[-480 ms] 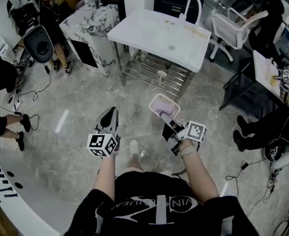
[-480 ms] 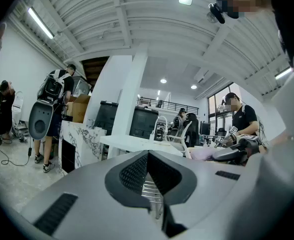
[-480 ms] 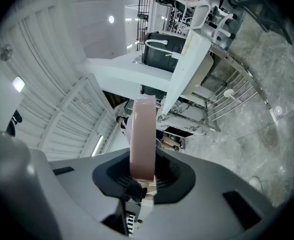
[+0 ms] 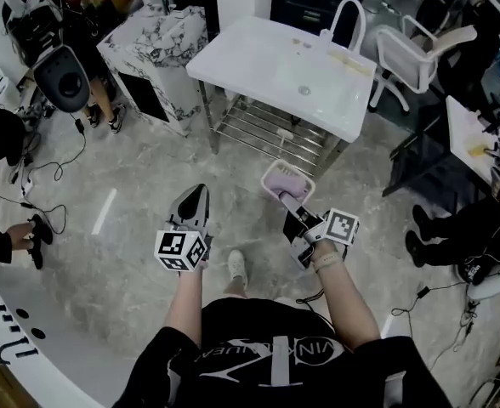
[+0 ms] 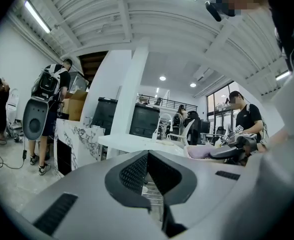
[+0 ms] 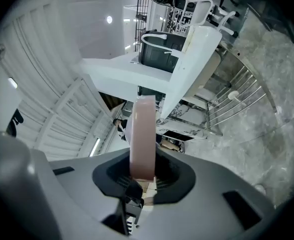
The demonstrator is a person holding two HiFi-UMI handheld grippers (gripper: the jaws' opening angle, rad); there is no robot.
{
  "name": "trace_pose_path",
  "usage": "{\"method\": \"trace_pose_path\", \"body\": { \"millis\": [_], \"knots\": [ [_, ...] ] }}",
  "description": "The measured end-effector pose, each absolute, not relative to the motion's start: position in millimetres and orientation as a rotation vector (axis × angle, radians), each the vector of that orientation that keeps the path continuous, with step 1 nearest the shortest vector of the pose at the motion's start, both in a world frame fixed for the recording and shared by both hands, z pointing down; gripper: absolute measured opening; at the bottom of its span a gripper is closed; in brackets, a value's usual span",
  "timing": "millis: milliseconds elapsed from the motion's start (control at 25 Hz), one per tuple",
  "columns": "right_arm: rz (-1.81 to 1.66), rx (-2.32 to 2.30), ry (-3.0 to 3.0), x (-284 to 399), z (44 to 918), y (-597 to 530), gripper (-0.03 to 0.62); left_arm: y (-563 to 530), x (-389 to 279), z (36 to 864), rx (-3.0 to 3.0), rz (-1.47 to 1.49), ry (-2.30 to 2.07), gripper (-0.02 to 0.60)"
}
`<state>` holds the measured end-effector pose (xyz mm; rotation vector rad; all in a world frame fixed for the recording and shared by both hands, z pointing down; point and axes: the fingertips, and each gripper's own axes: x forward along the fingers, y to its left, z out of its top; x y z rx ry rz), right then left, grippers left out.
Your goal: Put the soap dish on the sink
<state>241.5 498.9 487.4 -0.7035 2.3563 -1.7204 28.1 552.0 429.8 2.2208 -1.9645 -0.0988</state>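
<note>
The pink soap dish (image 4: pixel 286 181) is kept clamped by its rim in the right gripper (image 4: pixel 282 196) and has been carried slightly nearer the white sink (image 4: pixel 250 58), so placing is judged still ahead; the left gripper (image 4: pixel 194 192) is held closed and empty.

Seen from the head view, person at 6 o'clock. Sink (image 4: pixel 267 62) at 12 to 1 o'clock, with faucet (image 4: pixel 349 14) on its far edge at 1 o'clock and wire shelf (image 4: pixel 263 130) beneath it. Cabinet (image 4: pixel 152 45) just left of the sink, at 11 o'clock. Chair (image 4: pixel 416 53) right of the sink, at 2 o'clock. Soap dish (image 4: pixel 289 177) between the fingers (image 4: pixel 292 205) of the right gripper (image 4: pixel 282 196), before the sink, apart from it, over the floor (image 4: pixel 131 253). Left gripper (image 4: pixel 199 190) beside it at 9 o'clock.
</note>
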Motion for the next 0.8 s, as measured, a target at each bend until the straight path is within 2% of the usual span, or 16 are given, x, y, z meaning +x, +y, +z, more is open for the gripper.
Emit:
{"method": "trace_pose_path", "body": {
  "millis": [800],
  "knots": [
    [-1.696, -0.741, 2.255, 163.2, 492.4, 398.8, 0.092, 436.0, -57.6, 434.6, 2.265, -0.077, -1.863, 0.015]
  ]
}}
